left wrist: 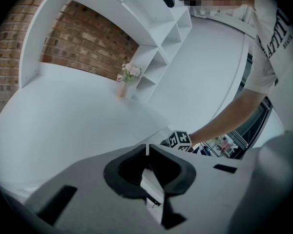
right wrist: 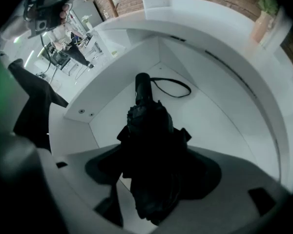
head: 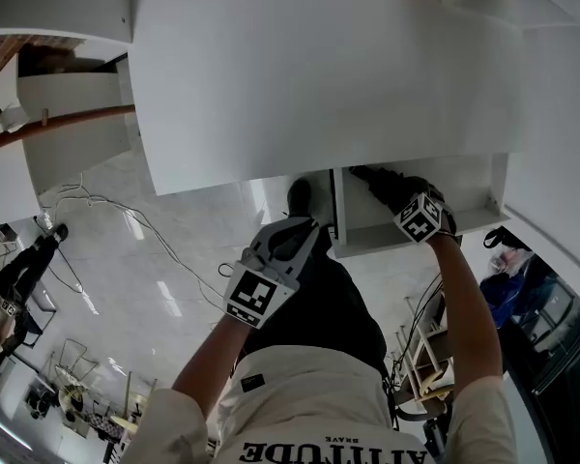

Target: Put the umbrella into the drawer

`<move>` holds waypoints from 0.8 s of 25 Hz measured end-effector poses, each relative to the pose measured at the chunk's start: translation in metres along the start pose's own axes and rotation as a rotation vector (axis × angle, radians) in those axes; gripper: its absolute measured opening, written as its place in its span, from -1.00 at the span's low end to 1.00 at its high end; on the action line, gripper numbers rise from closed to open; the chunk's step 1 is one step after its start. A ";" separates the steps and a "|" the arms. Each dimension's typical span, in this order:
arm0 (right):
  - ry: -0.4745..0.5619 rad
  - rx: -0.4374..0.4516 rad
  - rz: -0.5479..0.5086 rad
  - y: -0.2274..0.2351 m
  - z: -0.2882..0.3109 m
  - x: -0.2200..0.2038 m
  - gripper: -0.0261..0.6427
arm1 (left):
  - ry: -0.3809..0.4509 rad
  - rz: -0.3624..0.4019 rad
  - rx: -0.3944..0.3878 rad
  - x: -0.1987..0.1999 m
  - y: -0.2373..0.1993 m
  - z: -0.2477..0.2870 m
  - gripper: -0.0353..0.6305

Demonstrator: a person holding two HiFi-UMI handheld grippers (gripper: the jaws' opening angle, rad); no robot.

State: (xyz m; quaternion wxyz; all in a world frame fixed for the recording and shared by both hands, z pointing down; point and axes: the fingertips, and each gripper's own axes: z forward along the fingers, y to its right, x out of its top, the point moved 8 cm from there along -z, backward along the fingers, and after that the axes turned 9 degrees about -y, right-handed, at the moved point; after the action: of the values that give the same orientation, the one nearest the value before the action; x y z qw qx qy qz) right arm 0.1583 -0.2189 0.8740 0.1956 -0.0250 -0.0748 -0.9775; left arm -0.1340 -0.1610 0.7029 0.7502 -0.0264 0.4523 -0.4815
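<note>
A white drawer (head: 464,196) stands pulled out under the counter. My right gripper (head: 391,193) points down into it, its marker cube (head: 420,217) on top. In the right gripper view the black folded umbrella (right wrist: 149,126) stands between the jaws of my right gripper (right wrist: 154,155), its handle and strap (right wrist: 171,84) near the drawer (right wrist: 219,126) floor. A sliver of white shows beside the umbrella, so the pads look clear of it. The umbrella (head: 377,180) shows dark inside the drawer. My left gripper (head: 304,228) hangs left of the drawer, shut and empty (left wrist: 147,152).
A wide white counter top (head: 319,75) overhangs the drawer. A vase of pink flowers (left wrist: 127,79) stands on it by white shelves (left wrist: 161,43). The person's black shoe (head: 300,196) is just left of the drawer. Cables (head: 126,211) trail over the marble floor.
</note>
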 end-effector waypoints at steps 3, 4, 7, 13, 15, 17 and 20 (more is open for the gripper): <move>0.065 -0.019 0.044 0.002 -0.022 -0.001 -0.05 | 0.007 0.017 -0.012 0.010 0.002 0.001 -0.77; 0.085 -0.025 0.060 0.002 -0.029 -0.001 -0.05 | 0.009 0.027 -0.015 0.013 0.002 0.001 -0.77; 0.136 -0.045 0.097 0.001 -0.050 -0.003 -0.05 | 0.013 0.059 -0.020 0.024 0.006 -0.002 -0.77; 0.238 -0.057 0.206 -0.012 -0.095 -0.015 -0.06 | 0.025 0.086 -0.034 0.039 0.018 -0.017 -0.77; 0.282 -0.051 0.279 -0.019 -0.112 -0.021 -0.06 | 0.021 0.096 -0.039 0.043 0.023 -0.024 -0.77; 0.337 -0.051 0.346 -0.024 -0.128 -0.028 -0.08 | 0.015 0.114 -0.045 0.047 0.026 -0.028 -0.77; 0.425 -0.067 0.412 -0.030 -0.154 -0.040 -0.19 | 0.021 0.131 -0.056 0.055 0.033 -0.033 -0.77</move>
State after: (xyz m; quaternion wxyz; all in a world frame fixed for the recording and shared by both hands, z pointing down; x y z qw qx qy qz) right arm 0.1806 -0.2007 0.7144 0.4000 0.1590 0.0069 -0.9026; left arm -0.1273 -0.1713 0.6319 0.7742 -0.0128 0.4743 -0.4189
